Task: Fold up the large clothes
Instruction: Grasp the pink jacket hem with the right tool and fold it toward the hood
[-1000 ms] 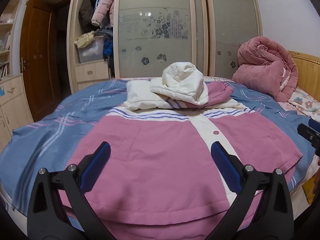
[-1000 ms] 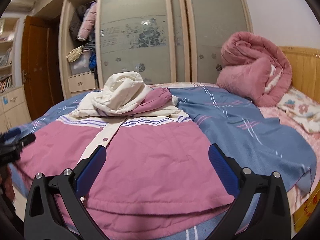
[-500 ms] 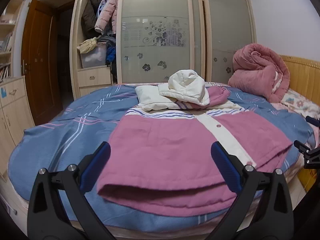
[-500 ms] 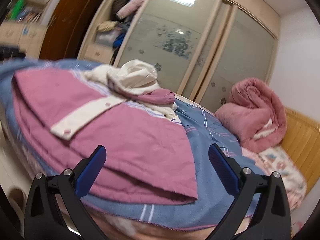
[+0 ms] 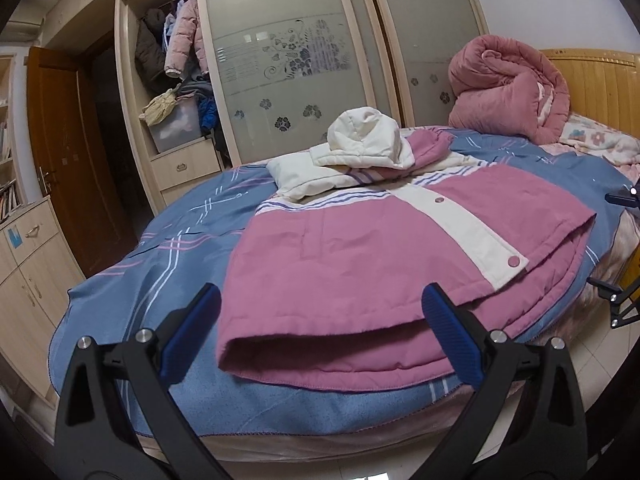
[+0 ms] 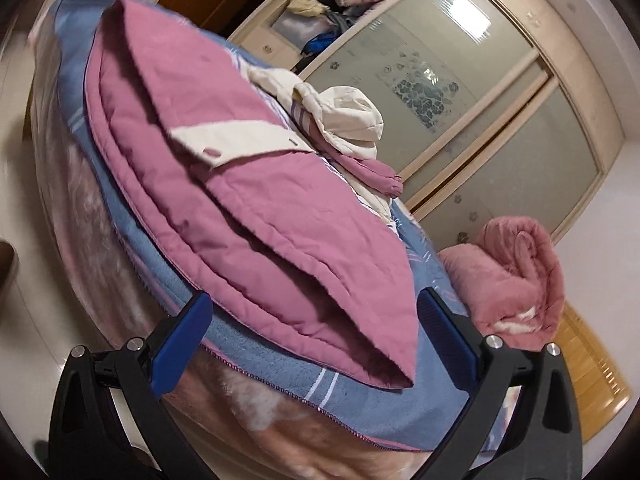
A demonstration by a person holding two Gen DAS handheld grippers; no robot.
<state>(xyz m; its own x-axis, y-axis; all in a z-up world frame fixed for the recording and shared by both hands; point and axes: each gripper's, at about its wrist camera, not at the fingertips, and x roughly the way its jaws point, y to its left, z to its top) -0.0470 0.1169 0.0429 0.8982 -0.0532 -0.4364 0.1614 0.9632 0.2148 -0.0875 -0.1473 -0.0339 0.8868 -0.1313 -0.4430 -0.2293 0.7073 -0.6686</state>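
A large pink jacket (image 5: 360, 264) with a cream button placket and cream hood (image 5: 366, 136) lies flat on the bed, hem towards me. It also shows in the right wrist view (image 6: 248, 184), tilted. My left gripper (image 5: 320, 312) is open and empty, just in front of the hem's left corner. My right gripper (image 6: 316, 312) is open and empty, close to the hem's right corner at the bed edge. The right gripper's edge shows at far right in the left wrist view (image 5: 618, 304).
The bed has a blue striped cover (image 5: 160, 264). A rolled pink quilt (image 5: 508, 84) lies by the wooden headboard (image 5: 600, 76). A wardrobe with sliding glass doors (image 5: 304, 60) and open shelves stands behind. A wooden door (image 5: 60, 152) is at left.
Both grippers have pulled back and dropped lower towards the bed's foot edge. The right view has tilted strongly. The jacket lies as before.
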